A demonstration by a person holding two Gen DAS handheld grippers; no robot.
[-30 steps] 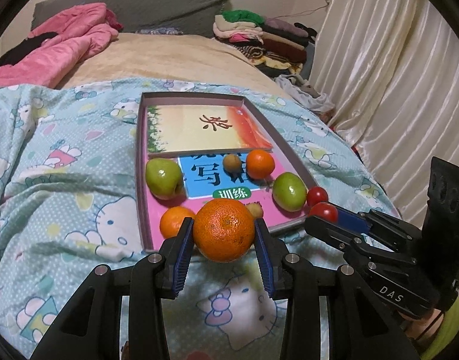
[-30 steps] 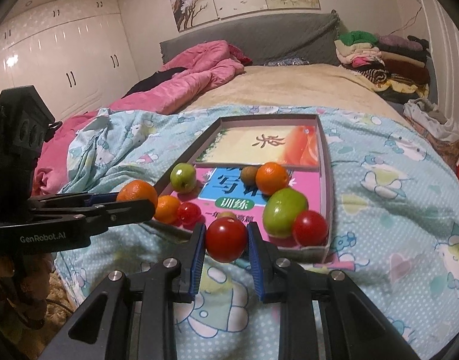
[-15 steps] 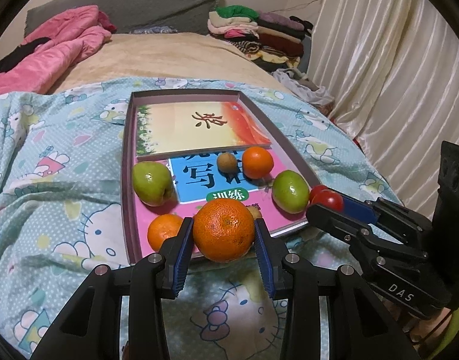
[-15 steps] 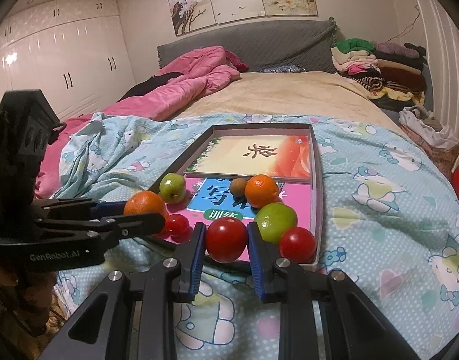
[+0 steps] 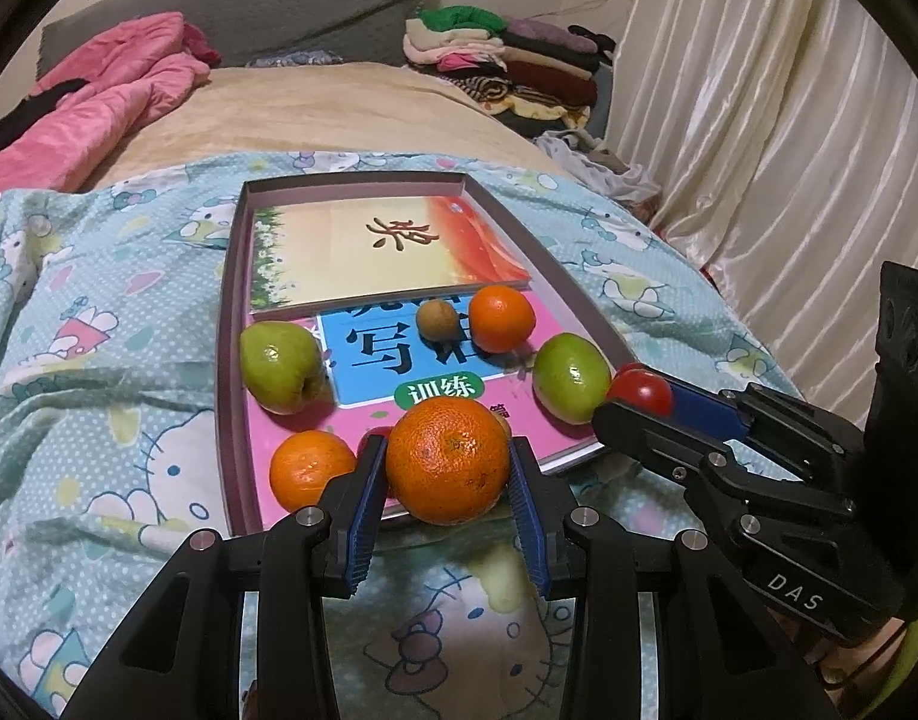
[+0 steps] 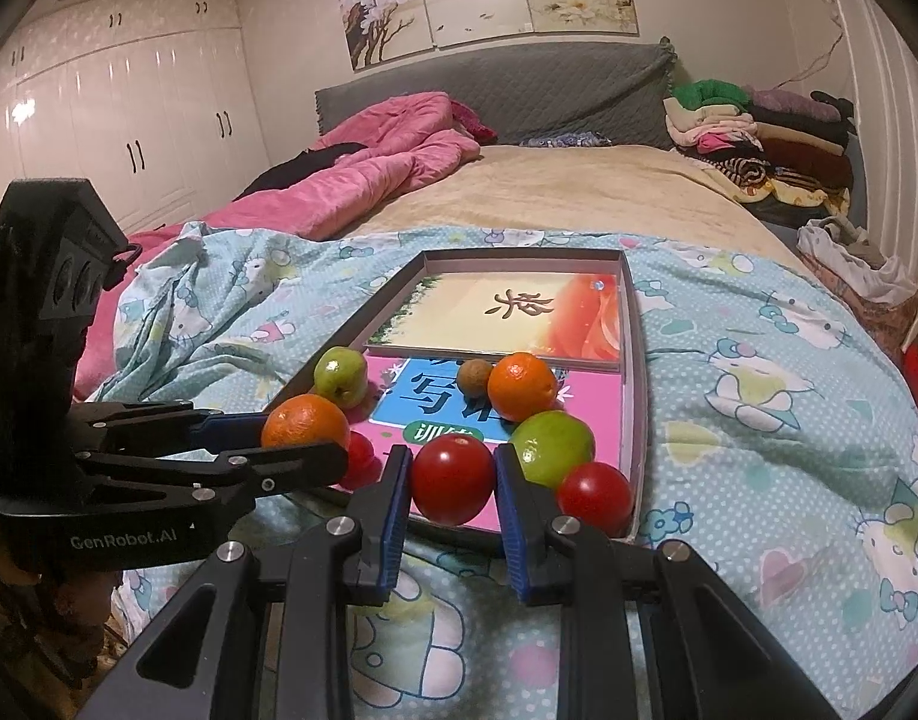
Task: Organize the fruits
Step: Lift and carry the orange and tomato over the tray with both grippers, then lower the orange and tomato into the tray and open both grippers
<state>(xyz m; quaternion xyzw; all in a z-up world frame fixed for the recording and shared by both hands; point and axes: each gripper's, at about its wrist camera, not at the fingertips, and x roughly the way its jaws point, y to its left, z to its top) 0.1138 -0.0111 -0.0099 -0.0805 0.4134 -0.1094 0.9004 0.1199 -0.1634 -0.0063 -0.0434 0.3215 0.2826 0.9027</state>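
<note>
Fruit is in both of your grippers. Your left gripper (image 5: 448, 468) pinches a large orange (image 5: 448, 459) between its blue pads, and this orange hangs over the near edge of the shallow box (image 5: 585, 306) that lies on the blue cartoon bedsheet (image 5: 99, 420). Your right gripper (image 6: 453, 483) is pressed tight on a red tomato (image 6: 453, 479), also above the near edge of the box, closer to its near right corner.

Inside the box, two printed books cover the floor: a yellow and orange one (image 5: 381, 252) at the far end and a pink and blue one (image 5: 393, 372) at the near end. On the pink book you have a green apple (image 5: 281, 367) against the left wall, a small orange (image 5: 311, 469) in the near left corner just beside the held orange, a small brown fruit (image 5: 437, 320) touching another orange (image 5: 501, 319) near the middle, and a second green apple (image 5: 570, 377) by the right wall. In the right wrist view a second tomato (image 6: 594, 497) rests in the near right corner, touching this green apple and just beside your right gripper. A smaller red fruit (image 6: 360, 457) sits behind the tip of your left gripper; what kind it is I cannot tell.
</note>
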